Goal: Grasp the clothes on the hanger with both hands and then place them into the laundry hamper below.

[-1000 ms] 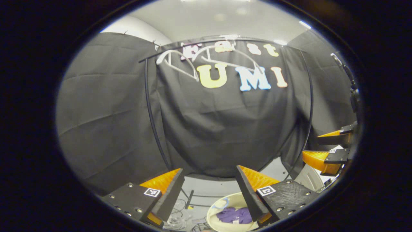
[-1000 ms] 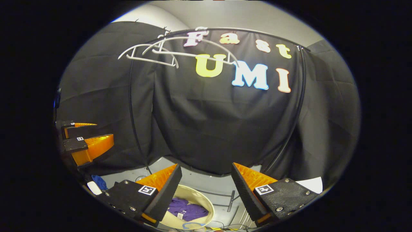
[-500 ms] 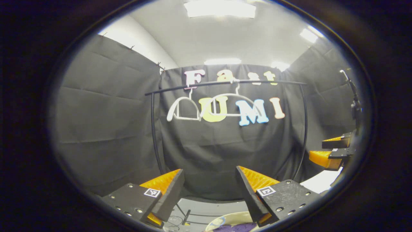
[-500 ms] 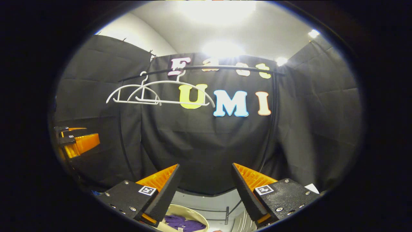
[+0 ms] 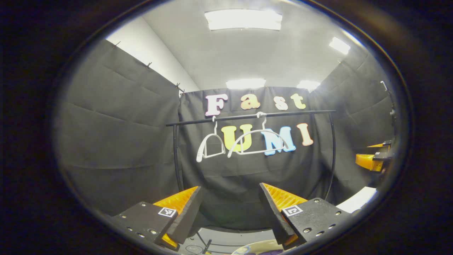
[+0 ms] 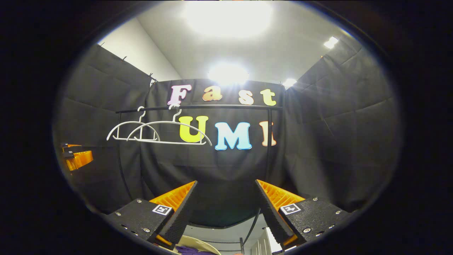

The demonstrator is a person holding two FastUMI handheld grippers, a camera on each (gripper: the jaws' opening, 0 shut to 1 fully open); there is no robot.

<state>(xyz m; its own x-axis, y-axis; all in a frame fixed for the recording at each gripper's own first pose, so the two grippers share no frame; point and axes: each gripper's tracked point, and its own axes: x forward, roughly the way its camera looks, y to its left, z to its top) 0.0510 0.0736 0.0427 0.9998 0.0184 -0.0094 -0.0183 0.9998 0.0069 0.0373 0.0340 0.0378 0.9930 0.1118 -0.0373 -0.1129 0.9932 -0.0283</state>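
In the left gripper view, two thin white plastic hangers (image 5: 247,143) are seen bare on the black metal rail (image 5: 247,116) at the far wall. The left gripper (image 5: 230,209) is held with its ridged, wedge-shaped fingers spread and empty. The right gripper (image 6: 224,207) is likewise spread. The round cream hamper (image 6: 198,244), holding the purple clothes (image 6: 189,250), lies below; against 1.0 s ago, less of it is seen and the rail sits lower in view.

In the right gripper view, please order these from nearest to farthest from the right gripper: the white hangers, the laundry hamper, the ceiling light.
From the right gripper:
1. Laundry hamper, just below, beside the left finger.
2. White hangers, up on the rail, to the upper left.
3. Ceiling light, far overhead at the top.
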